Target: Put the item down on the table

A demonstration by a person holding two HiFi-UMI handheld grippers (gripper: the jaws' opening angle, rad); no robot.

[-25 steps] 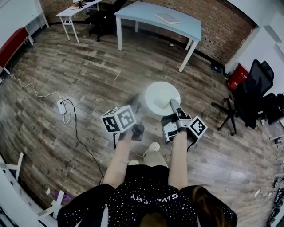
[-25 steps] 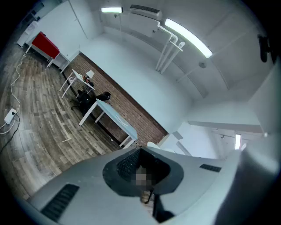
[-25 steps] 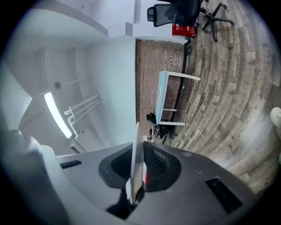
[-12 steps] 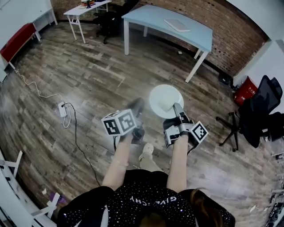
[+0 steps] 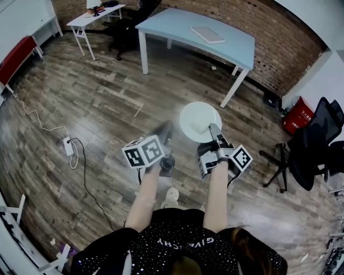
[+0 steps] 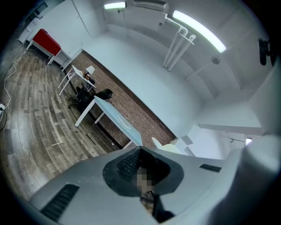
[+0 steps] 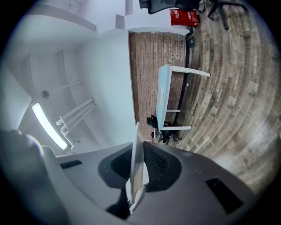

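Observation:
A white round plate (image 5: 200, 121) is carried above the wooden floor, level in the head view. My right gripper (image 5: 214, 130) is shut on its near rim. The right gripper view shows the plate edge-on (image 7: 137, 162) between the jaws of my right gripper (image 7: 139, 151). My left gripper (image 5: 164, 133), at the plate's left, holds nothing. In the left gripper view the jaws of my left gripper (image 6: 139, 151) stand together, and the plate (image 6: 169, 147) shows pale beyond them. The light blue table (image 5: 199, 35) stands ahead by the brick wall.
A flat white keyboard (image 5: 207, 35) lies on the blue table. Black office chairs (image 5: 314, 142) and a red container (image 5: 299, 119) stand at the right. A power strip with its cable (image 5: 67, 146) lies on the floor at the left. A white desk (image 5: 97, 13) is at the back left.
The person has walked on: the floor, cable and furniture have shifted in the head view. Both grippers keep their pose, and the plate stays in the right one.

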